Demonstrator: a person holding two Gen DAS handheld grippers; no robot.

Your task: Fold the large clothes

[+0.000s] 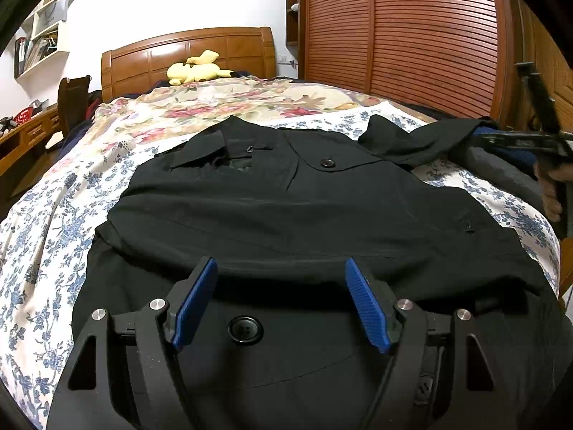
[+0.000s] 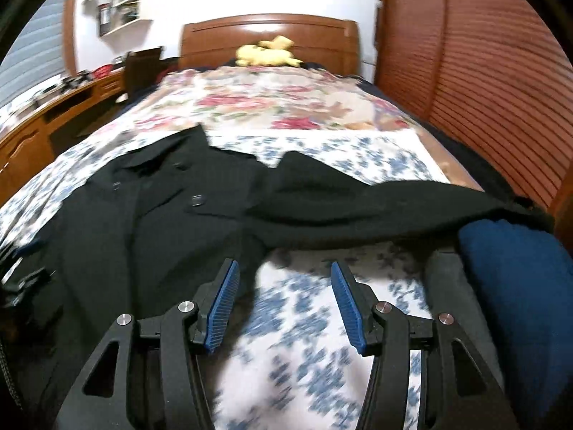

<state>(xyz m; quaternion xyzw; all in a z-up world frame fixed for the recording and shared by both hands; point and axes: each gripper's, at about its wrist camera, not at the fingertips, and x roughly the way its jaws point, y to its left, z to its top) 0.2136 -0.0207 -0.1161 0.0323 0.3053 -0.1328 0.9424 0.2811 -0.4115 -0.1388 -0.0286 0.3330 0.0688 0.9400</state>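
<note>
A large black coat (image 1: 272, 208) lies spread front-up on the flowered bed sheet (image 1: 43, 222), collar toward the headboard. Its right sleeve (image 1: 422, 139) stretches out toward the bed's right side. My left gripper (image 1: 281, 268) is open and empty, low over the coat's lower front near a big black button (image 1: 245, 329). My right gripper (image 2: 284, 268) is open and empty over the sheet (image 2: 304, 322), just below the outstretched sleeve (image 2: 358, 211) and right of the coat's body (image 2: 150, 236). The right gripper also shows in the left wrist view (image 1: 530, 143), held by a hand.
A yellow plush toy (image 1: 195, 70) lies by the wooden headboard (image 1: 186, 53). A blue and grey folded pile (image 2: 515, 279) sits at the bed's right edge. A slatted wooden wardrobe (image 1: 412, 36) stands to the right, a desk (image 1: 25, 136) and chair to the left.
</note>
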